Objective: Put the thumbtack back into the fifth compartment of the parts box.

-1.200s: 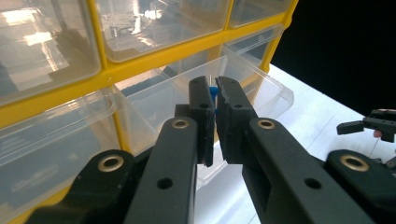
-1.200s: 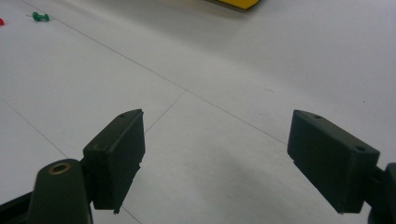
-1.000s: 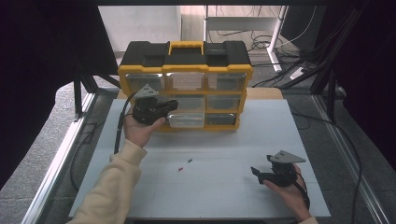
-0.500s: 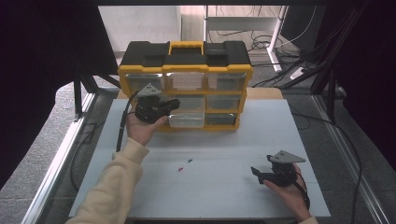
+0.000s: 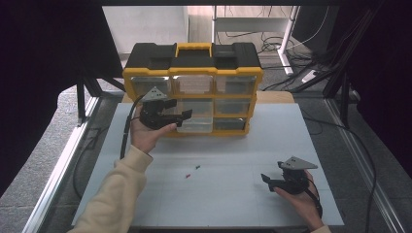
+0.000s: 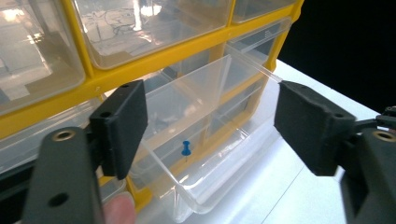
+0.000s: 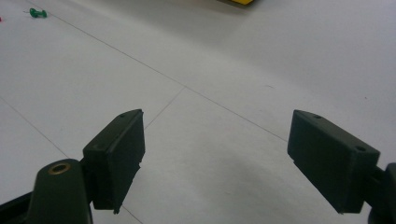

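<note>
Left gripper [image 5: 177,112] hangs right at the yellow organizer [image 5: 193,87], jaws just sprung apart with nothing pinched between them. Below them the clear drawer [image 6: 210,140] juts out of the organizer's front, and a blue pushpin [image 6: 186,149] lies inside it. Out on the white table [image 5: 233,145] in front of the organizer sit a green pushpin [image 5: 197,167] and a red pushpin [image 5: 186,176], unobstructed. Right gripper [image 5: 268,180] rests well clear of the organizer, jaws spread and empty.

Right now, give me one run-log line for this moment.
left gripper: jaws just opened, nothing between | blue pushpin: in pulled-out clear drawer | right gripper: open over table | green pushpin, red pushpin: on table
</note>
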`<state>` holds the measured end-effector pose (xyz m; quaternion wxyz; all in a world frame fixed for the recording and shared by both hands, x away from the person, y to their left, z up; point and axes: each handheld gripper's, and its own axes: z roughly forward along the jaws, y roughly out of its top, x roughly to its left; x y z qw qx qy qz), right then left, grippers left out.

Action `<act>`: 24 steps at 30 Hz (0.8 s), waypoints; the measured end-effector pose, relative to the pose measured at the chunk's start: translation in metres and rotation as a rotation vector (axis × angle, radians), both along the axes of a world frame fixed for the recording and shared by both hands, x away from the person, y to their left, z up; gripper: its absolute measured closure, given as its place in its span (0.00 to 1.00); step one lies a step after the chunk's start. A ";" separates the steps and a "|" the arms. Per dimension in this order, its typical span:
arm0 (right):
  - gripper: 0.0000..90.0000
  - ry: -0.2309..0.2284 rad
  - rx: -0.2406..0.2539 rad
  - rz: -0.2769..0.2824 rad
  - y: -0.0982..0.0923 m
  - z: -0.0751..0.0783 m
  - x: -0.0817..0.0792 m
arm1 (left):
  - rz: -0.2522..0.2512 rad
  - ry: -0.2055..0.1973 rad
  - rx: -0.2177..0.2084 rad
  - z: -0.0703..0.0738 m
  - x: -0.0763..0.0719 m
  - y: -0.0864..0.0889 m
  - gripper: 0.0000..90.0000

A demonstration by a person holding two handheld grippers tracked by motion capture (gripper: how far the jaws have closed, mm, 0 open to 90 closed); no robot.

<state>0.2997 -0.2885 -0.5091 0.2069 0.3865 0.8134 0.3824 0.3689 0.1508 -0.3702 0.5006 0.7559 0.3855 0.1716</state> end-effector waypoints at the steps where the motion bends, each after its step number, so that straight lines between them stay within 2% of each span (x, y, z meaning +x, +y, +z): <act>1: 0.21 0.000 0.000 -0.001 0.000 0.000 0.000 | -0.001 0.000 -0.002 0.001 -0.001 0.001 0.26; 7: 0.21 0.000 -0.001 -0.001 0.000 0.000 0.000 | 0.004 -0.003 -0.011 0.002 -0.009 0.006 0.23; 15: 0.21 -0.004 0.001 -0.003 0.000 0.001 -0.001 | 0.022 0.000 -0.015 -0.005 -0.024 0.017 0.22; 24: 0.21 -0.006 -0.006 -0.007 0.000 0.000 -0.001 | 0.016 0.004 0.004 -0.012 -0.039 0.028 0.23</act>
